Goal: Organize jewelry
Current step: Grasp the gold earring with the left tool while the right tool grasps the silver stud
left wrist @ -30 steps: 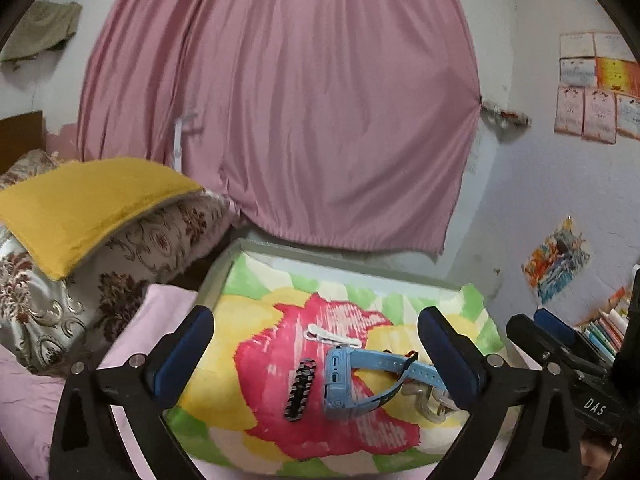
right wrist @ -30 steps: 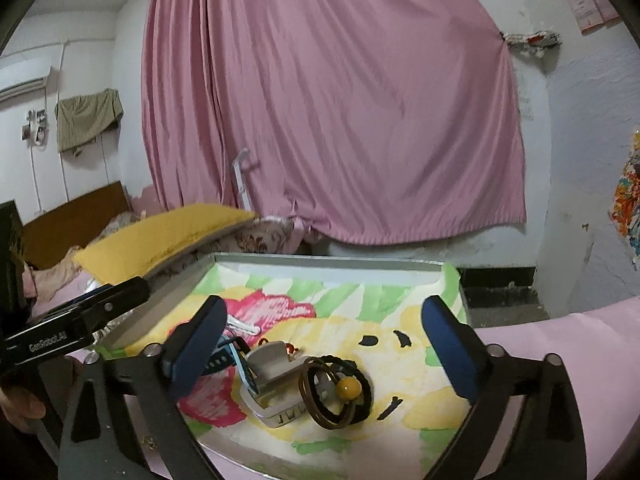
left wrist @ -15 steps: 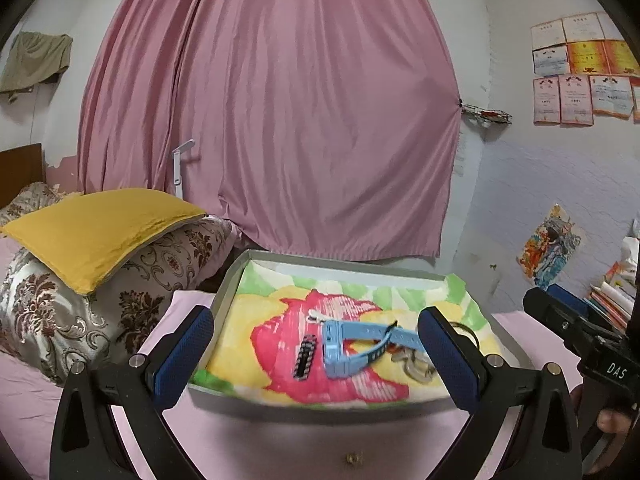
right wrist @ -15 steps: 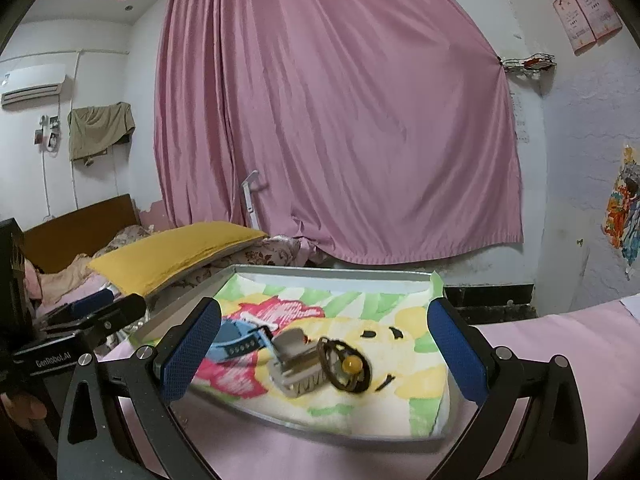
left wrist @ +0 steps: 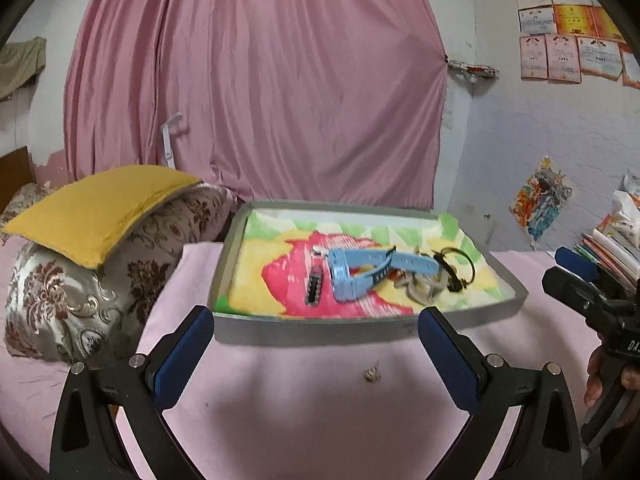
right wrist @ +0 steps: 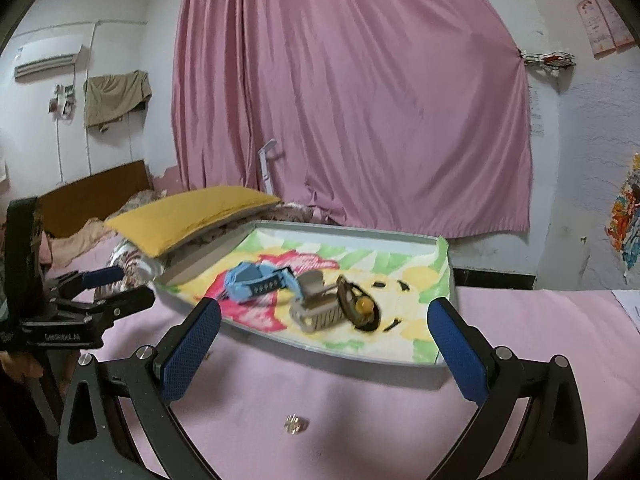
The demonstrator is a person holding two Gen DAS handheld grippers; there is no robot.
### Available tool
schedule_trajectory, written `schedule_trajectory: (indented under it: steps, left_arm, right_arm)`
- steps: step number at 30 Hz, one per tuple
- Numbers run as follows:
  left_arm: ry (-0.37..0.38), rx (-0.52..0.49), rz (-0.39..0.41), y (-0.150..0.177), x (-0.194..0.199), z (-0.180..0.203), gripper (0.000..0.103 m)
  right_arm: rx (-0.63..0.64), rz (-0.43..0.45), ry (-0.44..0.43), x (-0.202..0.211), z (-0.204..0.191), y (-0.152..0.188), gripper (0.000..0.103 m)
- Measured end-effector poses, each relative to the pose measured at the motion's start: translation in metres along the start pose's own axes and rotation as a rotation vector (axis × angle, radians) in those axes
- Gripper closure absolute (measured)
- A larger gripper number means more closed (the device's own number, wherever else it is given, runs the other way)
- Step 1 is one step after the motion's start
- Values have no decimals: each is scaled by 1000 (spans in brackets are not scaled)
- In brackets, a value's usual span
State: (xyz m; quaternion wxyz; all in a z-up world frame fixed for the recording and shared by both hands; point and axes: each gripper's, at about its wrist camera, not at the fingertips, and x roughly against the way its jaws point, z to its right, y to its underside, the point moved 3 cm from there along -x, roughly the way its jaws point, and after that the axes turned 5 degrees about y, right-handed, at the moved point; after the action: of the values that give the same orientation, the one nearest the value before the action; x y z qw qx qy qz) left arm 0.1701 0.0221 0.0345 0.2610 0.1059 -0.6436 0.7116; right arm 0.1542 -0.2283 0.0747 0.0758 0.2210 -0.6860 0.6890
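Soft, even indoor lighting, moderately dim, no hard glare. Source not visible. Diffuse shadow on the pink bed cover (left wrist: 304, 392) beneath the near edge of the tray (left wrist: 320, 326). Strong fisheye distortion: black vignette at all corners, pink curtain (right wrist: 352, 100) bowed outward. Slight motion blur over tray contents in both views; blue watch (left wrist: 352, 276) and white box (right wrist: 318, 304) smeared, fine detail unreadable. Tool pads (left wrist: 180, 360) sharp in foreground.

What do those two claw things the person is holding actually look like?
Both match: the left gripper and right gripper have black Y-shaped frames, silver screws at the joints, and fingers faced with textured blue pads. White lettering marks the black bodies. No cables or sleeves show; only bare fingertips.
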Motion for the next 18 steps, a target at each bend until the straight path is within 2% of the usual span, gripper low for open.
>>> schedule_trajectory:
  steps: [4, 7, 10, 14, 16, 18]
  left_arm:
    - [55, 7, -74, 8, -2, 0, 1]
    - [108, 25, -133, 14, -8, -1, 1]
    - [123, 26, -176, 21, -14, 1, 1]
    - [149, 21, -211, 28, -22, 6, 1]
    - [169, 8, -232, 30, -27, 10, 2]
    - [183, 2, -262, 32, -32, 13, 9]
  right_arm:
    - [22, -60, -11, 2, -2, 7, 2]
    - [35, -148, -19, -1, -2, 18, 2]
    - [32, -234, -53, -8, 0, 29, 2]
    - [49, -298, -75, -16, -4, 42, 2]
    - [51, -318, -76, -20, -6, 47, 2]
    - [52, -337, -86, -24, -7, 51, 2]
